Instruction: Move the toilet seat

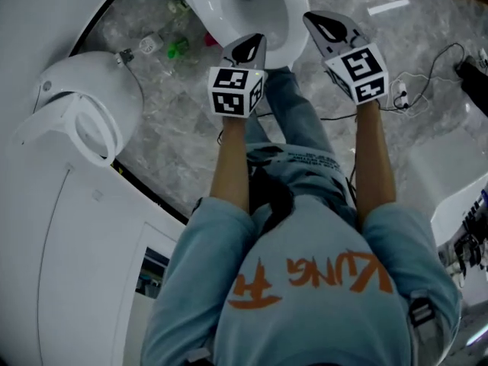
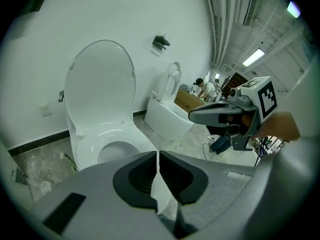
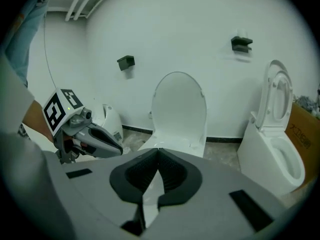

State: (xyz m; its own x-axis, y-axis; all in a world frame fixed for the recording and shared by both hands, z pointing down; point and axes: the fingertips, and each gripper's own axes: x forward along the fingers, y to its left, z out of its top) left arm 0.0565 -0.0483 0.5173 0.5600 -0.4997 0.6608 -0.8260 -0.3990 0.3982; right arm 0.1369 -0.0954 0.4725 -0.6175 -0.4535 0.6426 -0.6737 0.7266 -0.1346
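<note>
The toilet seat stands raised, upright against the white wall, straight ahead of both grippers and beyond their tips. Below it the open bowl lies just past the jaw ends. The left gripper and the right gripper hang side by side over the bowl's near rim, pointing down at it. Each has its jaws clenched together with nothing between them, and neither touches the seat. Off to the right gripper's right stands a second toilet with its own seat up, and a cardboard box beyond it. Cables trail across the marbled floor on that side.
</note>
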